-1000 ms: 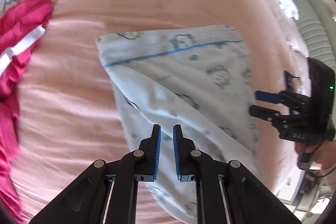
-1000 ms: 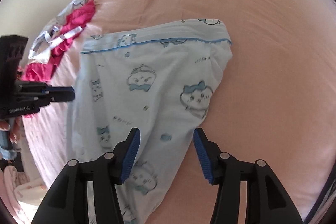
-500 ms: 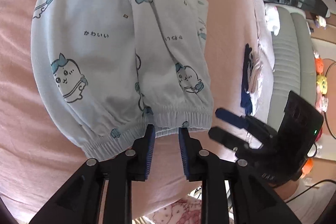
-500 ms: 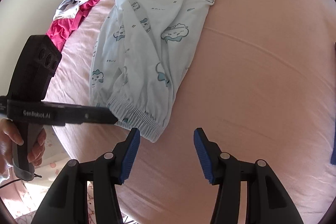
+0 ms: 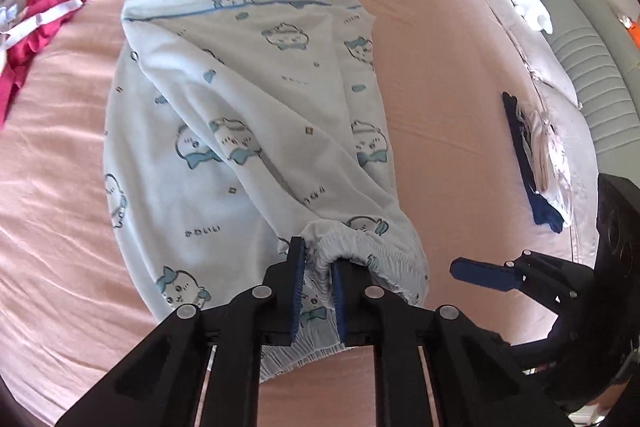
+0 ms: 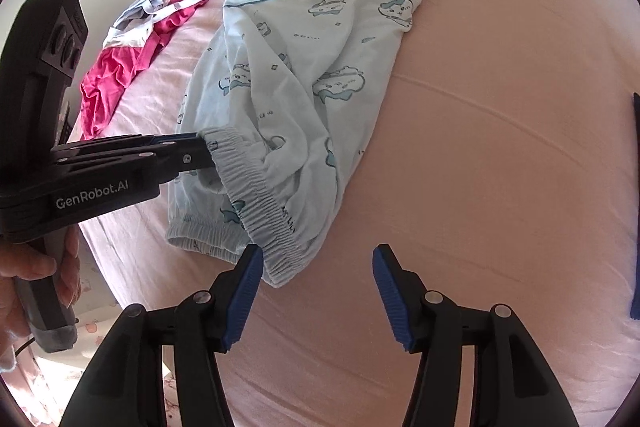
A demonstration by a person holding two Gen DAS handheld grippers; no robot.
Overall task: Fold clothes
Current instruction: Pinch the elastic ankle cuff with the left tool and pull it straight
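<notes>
Pale blue cartoon-print pants (image 5: pixel 248 131) lie on the pink bed sheet (image 5: pixel 52 211), waistband at the far end. My left gripper (image 5: pixel 317 269) is shut on the elastic cuff (image 5: pixel 360 243) of one leg and lifts it off the sheet. In the right wrist view the left gripper (image 6: pixel 202 147) pinches that cuff (image 6: pixel 256 195) at its left end. My right gripper (image 6: pixel 318 287) is open and empty, just in front of the cuffs, its left finger close to the hem. It also shows in the left wrist view (image 5: pixel 484 273).
A crumpled pink and white garment (image 6: pixel 132 55) lies far left on the bed, also in the left wrist view (image 5: pixel 44 23). Folded dark blue and white clothes (image 5: pixel 536 163) lie on the right. A grey sofa (image 5: pixel 592 67) stands beyond the bed.
The left gripper closed on the leg cuff and lifted it up off the sheet. The right gripper stayed open and moved closer to the cuffs.
</notes>
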